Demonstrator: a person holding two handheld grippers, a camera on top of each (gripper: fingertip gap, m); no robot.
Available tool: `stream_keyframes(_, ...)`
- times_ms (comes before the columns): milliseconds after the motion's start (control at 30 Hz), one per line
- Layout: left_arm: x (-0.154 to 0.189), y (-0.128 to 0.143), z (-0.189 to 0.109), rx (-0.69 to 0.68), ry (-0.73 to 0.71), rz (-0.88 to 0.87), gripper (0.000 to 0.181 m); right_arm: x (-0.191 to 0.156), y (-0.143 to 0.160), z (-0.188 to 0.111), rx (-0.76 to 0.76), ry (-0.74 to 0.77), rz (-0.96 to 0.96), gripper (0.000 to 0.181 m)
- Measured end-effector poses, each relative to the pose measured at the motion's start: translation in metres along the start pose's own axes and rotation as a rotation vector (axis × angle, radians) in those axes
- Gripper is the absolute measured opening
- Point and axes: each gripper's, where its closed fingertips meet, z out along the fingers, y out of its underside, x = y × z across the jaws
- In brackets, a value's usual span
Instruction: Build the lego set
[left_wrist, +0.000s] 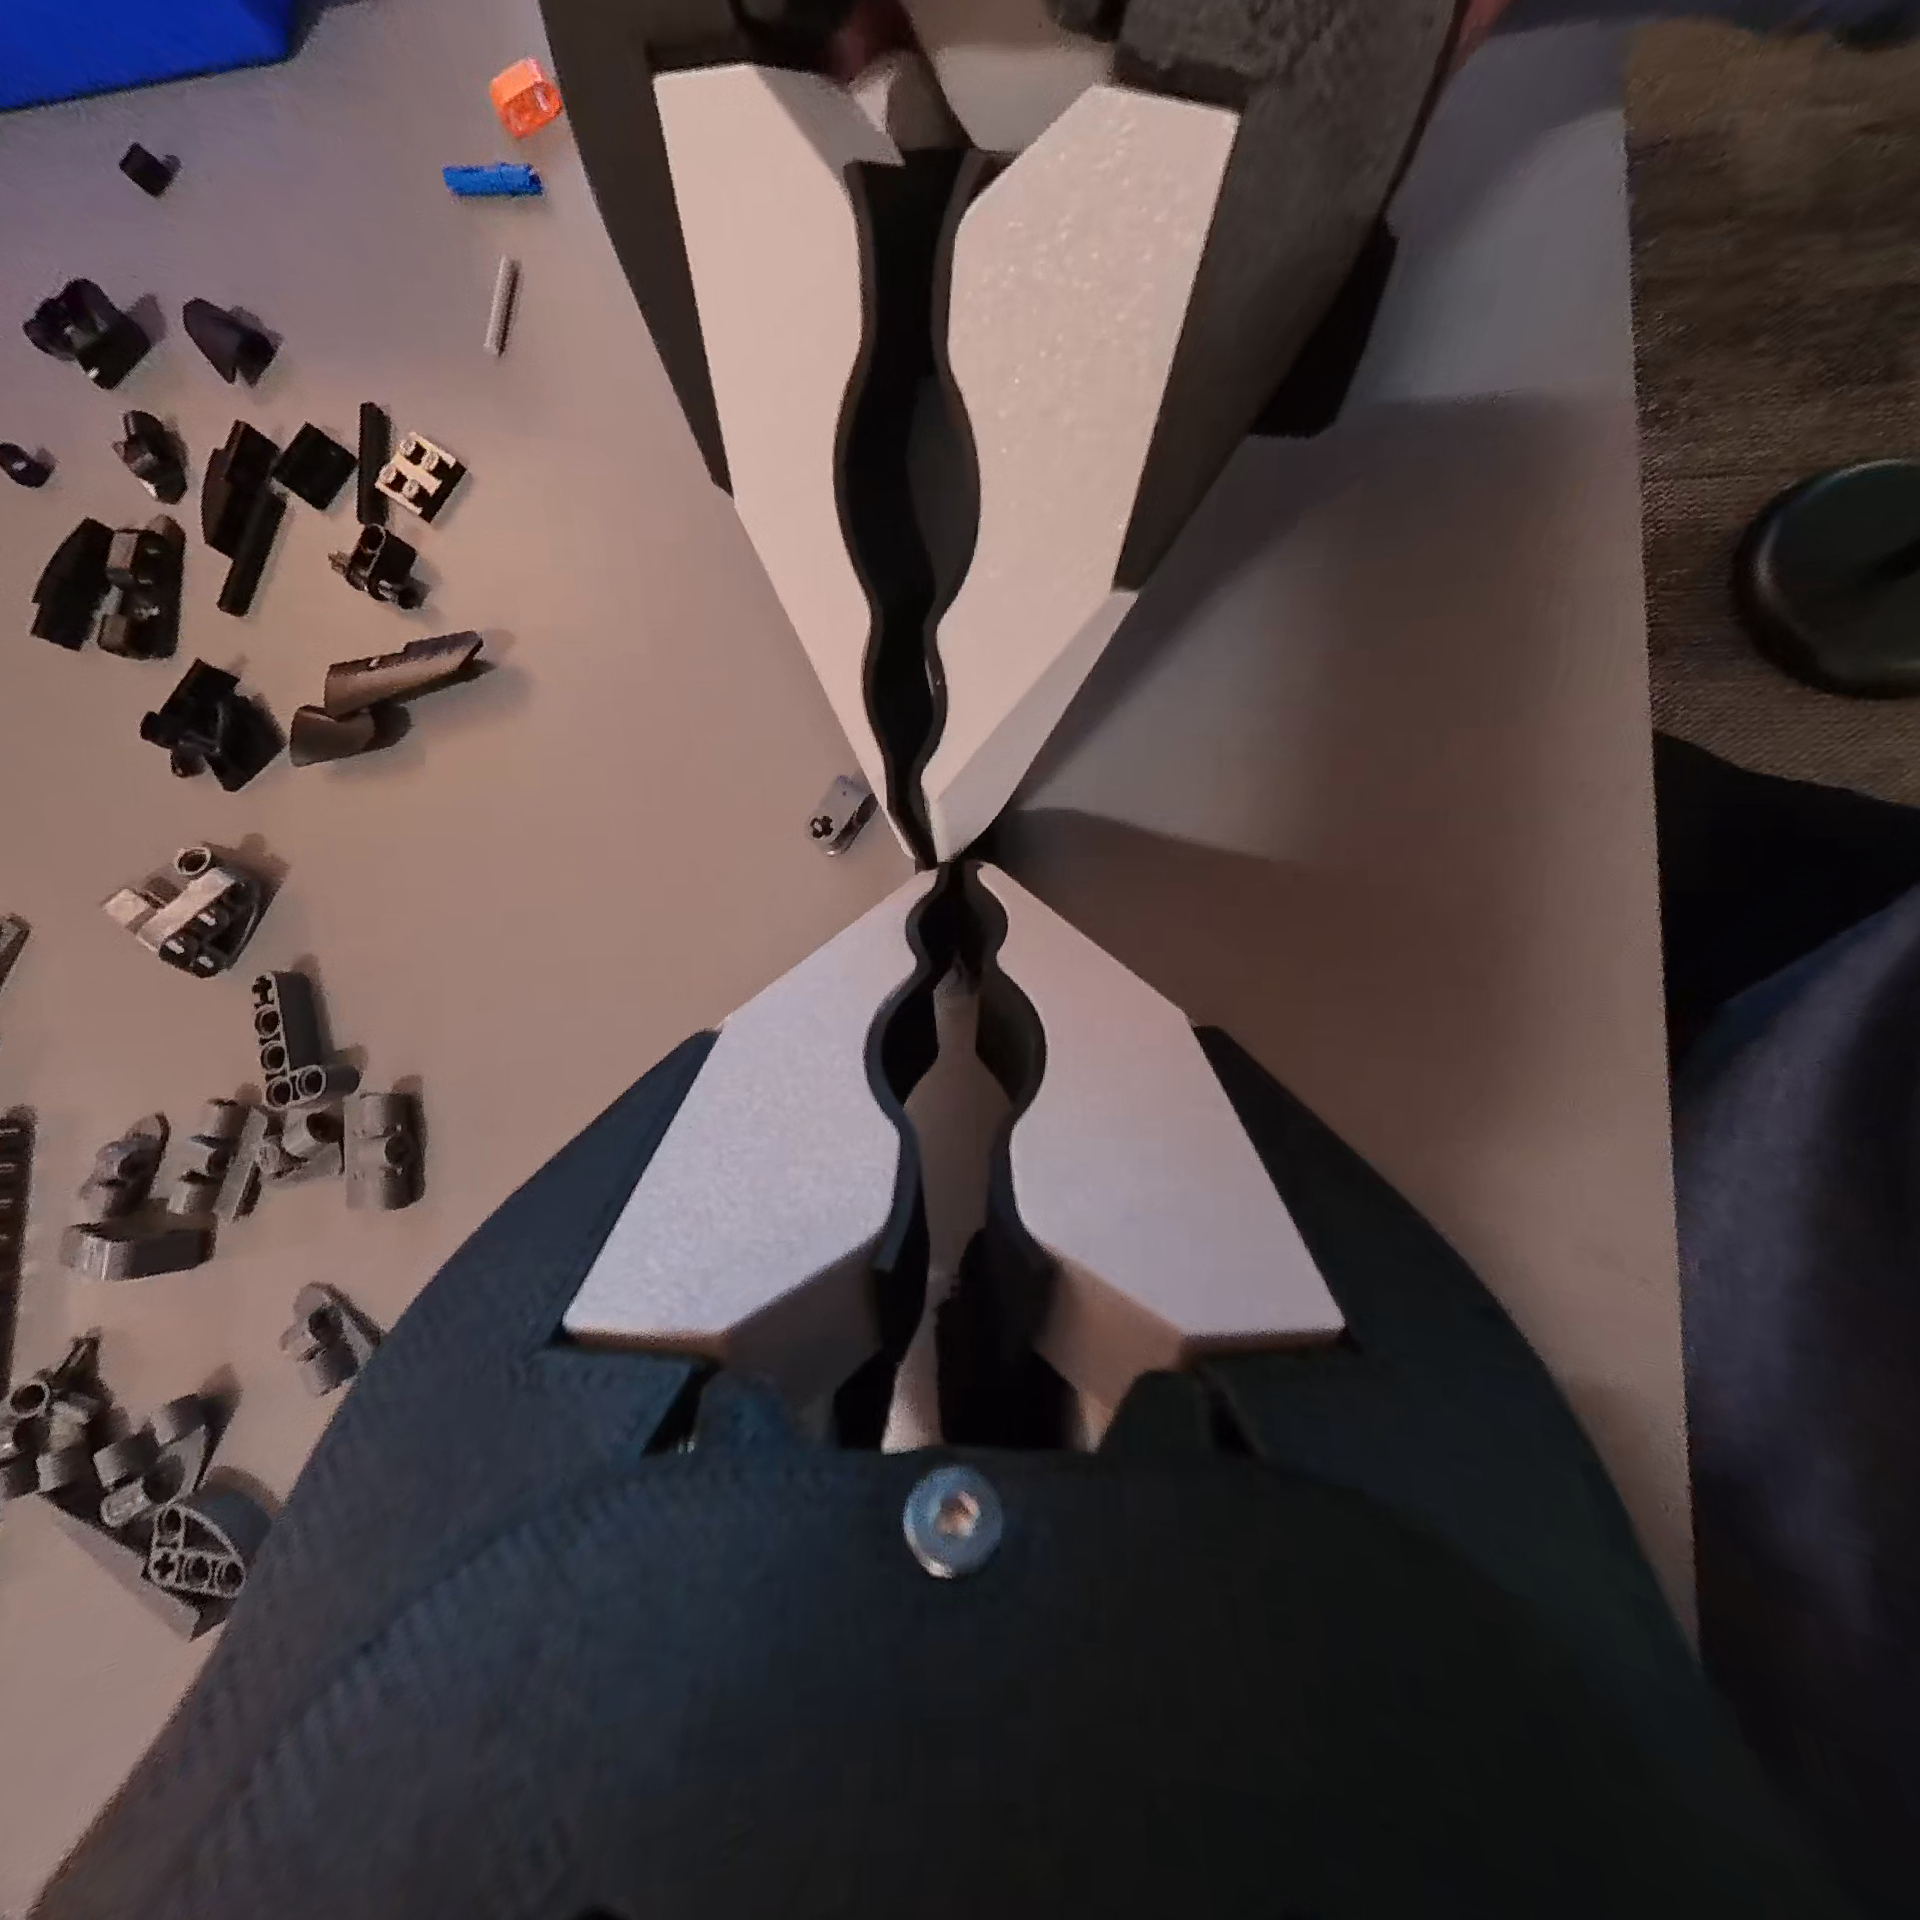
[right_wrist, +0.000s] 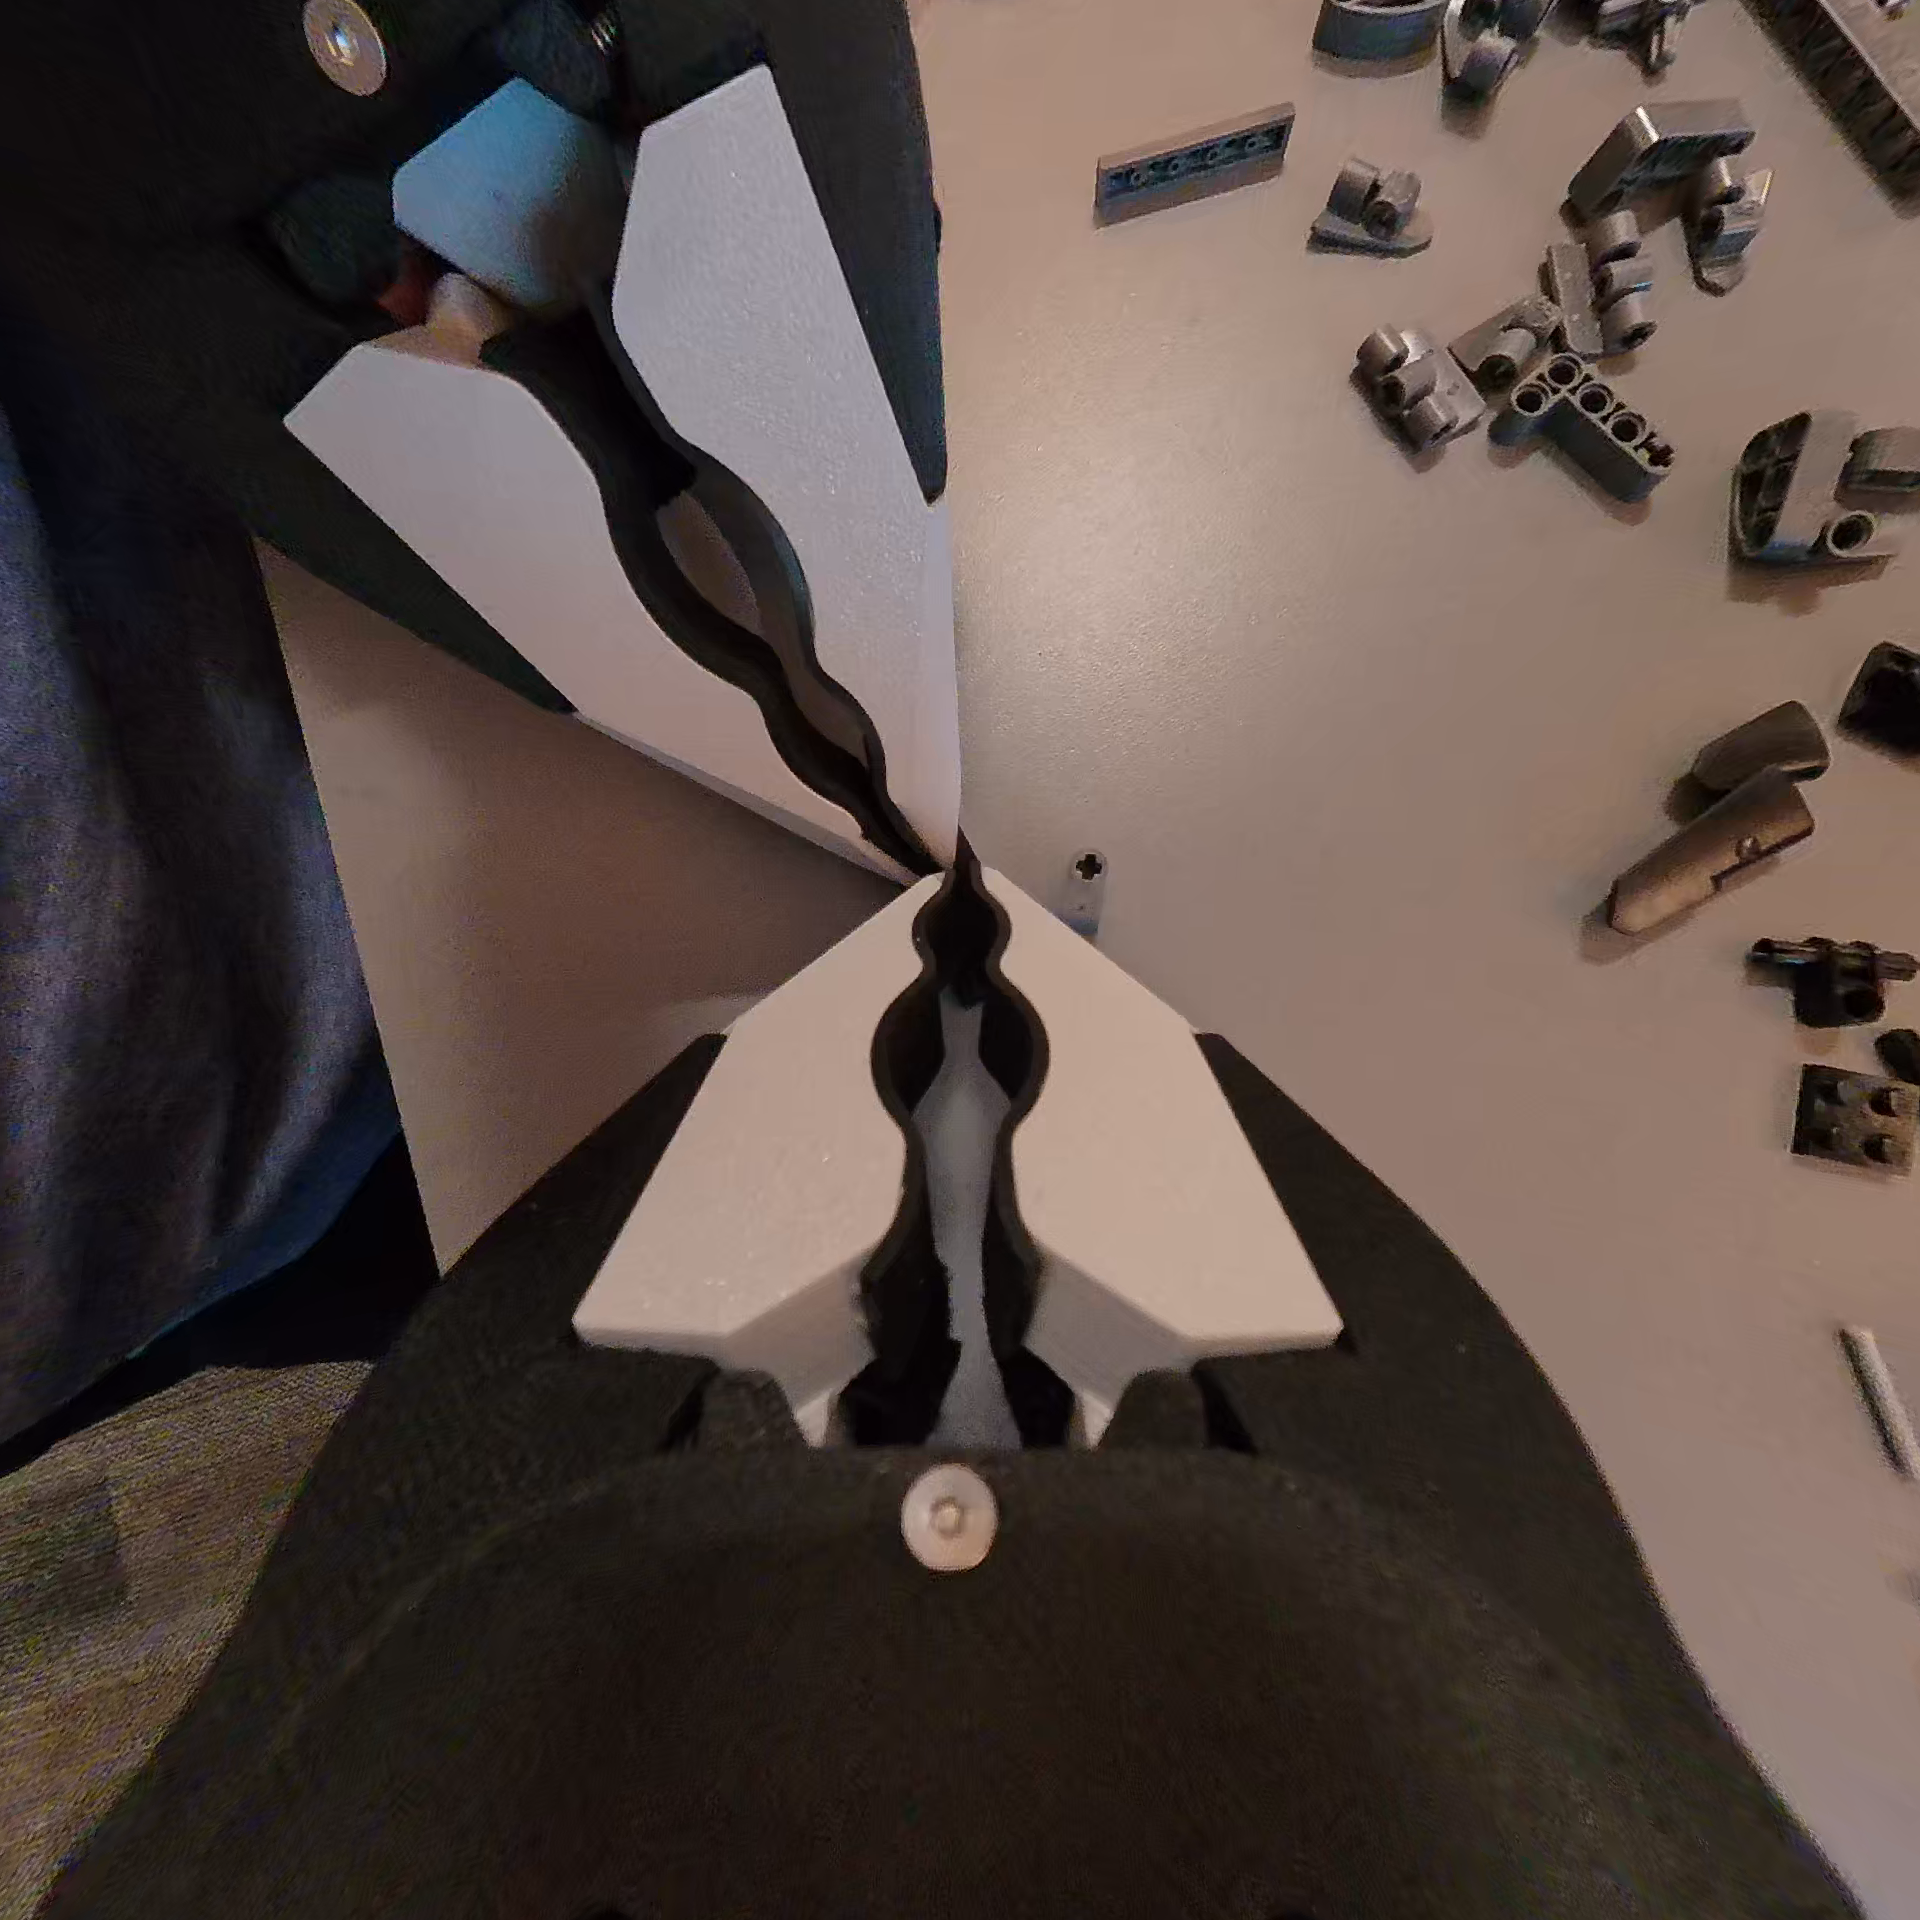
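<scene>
My left gripper and my right gripper meet tip to tip above the light table, both with jaws shut. The right wrist view shows the same meeting, with the right gripper below and the left gripper coming from the upper left. A small dark spot sits between the pads near the tips; I cannot tell if it is a piece. A small grey connector with a cross hole lies on the table just beside the tips and also shows in the right wrist view.
Loose black pieces and grey pieces are scattered to the left; an orange piece, a blue pin and a grey axle lie farther off. A person's dark clothing is at the table edge. Less than 4 cm separates the two grippers' tips.
</scene>
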Motion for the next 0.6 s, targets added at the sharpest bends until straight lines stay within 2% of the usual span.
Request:
stream_keyframes(233,-0.001,0.0,0.0,0.01,-0.022,-0.008,0.0,0.0,0.0,0.0,0.029,0.006,0.023,0.0)
stream_keyframes(300,0.0,-0.002,-0.001,0.039,0.019,-0.066,0.0,0.003,-0.001,-0.001,0.026,0.016,0.039,0.0)
stream_keyframes(433,-0.013,-0.011,-0.026,0.135,0.02,-0.156,0.0,0.004,-0.005,-0.025,0.129,0.016,0.095,0.0)
stream_keyframes(500,-0.013,-0.007,-0.028,0.111,0.018,-0.136,0.0,0.007,-0.003,-0.032,0.132,0.042,0.095,0.0)
stream_keyframes(600,-0.005,-0.002,-0.018,0.07,0.026,-0.109,0.0,0.007,-0.004,-0.027,0.09,0.058,0.067,0.0)
